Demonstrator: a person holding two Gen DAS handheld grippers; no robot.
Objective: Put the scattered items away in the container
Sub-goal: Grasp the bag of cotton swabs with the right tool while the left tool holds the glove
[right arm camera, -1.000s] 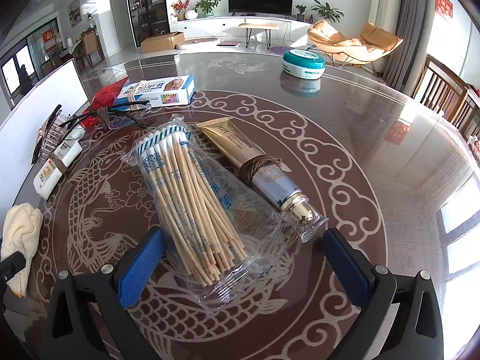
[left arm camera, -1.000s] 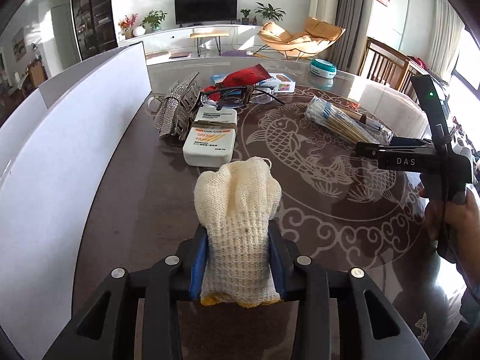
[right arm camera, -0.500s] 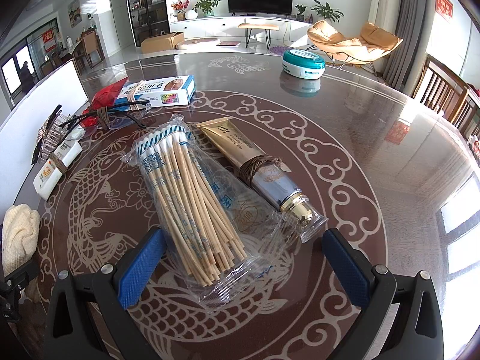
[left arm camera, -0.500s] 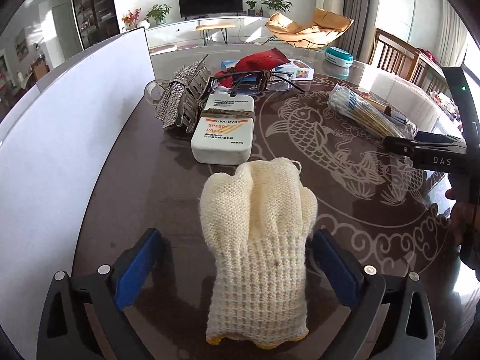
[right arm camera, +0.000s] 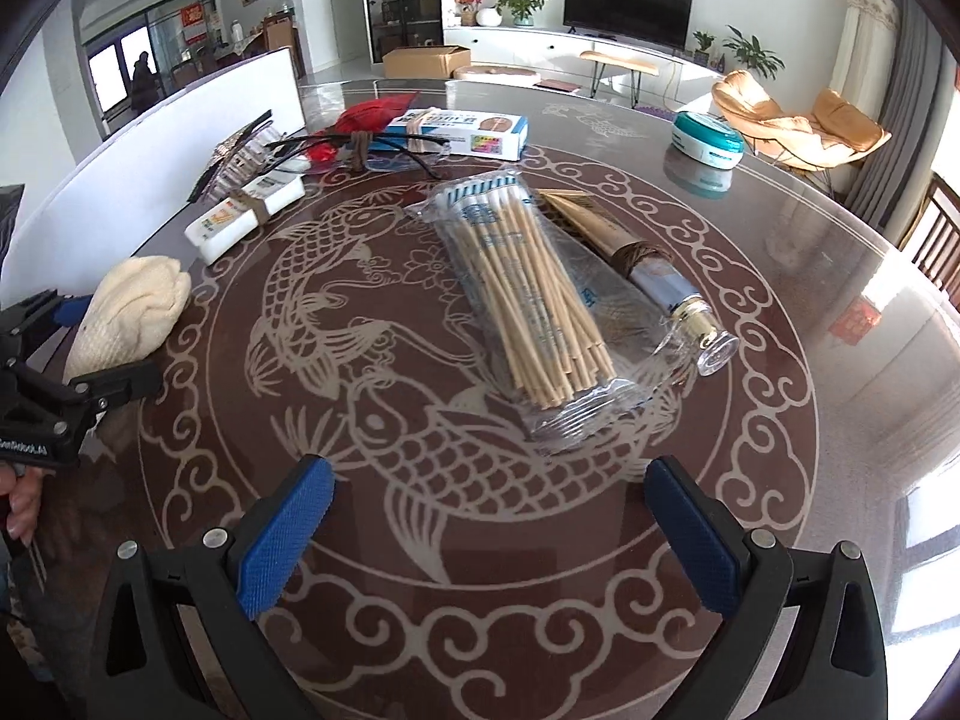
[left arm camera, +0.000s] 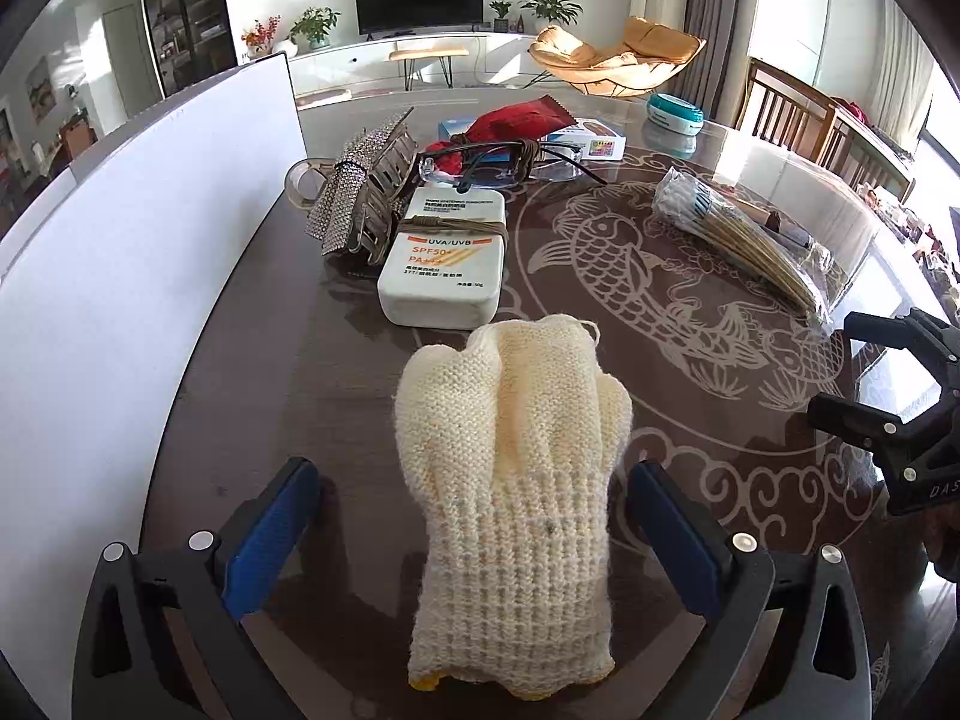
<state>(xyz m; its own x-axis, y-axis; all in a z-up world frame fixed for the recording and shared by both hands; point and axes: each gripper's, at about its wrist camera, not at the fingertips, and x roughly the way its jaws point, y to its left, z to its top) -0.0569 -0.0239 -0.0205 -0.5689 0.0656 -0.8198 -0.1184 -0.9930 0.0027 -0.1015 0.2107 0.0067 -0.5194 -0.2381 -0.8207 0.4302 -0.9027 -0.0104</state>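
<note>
Table: round, dark brown, glossy top with a pale fish-and-cloud pattern; bears all the items listed.
Left gripper: fingers spread wide, blue pads on either side of the glove and clear of it; nothing clamped.
Glove: cream knit, yellow cuff edge, lying flat on the table between the left pads, fingertips pointing away from the camera.
Right gripper: fingers wide apart over bare table, nothing between them; swabs lie just ahead.
Swabs: clear packet of wooden-stemmed cotton swabs, lying at a slant near the table's middle.
Tube: gold and pale blue, cord wound round its middle, clear cap; just beside the swabs on their right, partly under the packet's edge.
Sunscreen: white flat bottle with orange print, bound with cord; directly beyond the glove, near it.
Clip: rhinestone hair claw, touching the sunscreen's left side.
Glasses: dark-framed, folded, tied with cord, behind the sunscreen.
Pouch: red, behind the glasses, overlapping the box.
Box: white and blue carton at the far side.
Tin: round, teal and white, standing apart at the far right.
Board: white upright panel along the table's left edge, close by the clip and glove.
</note>
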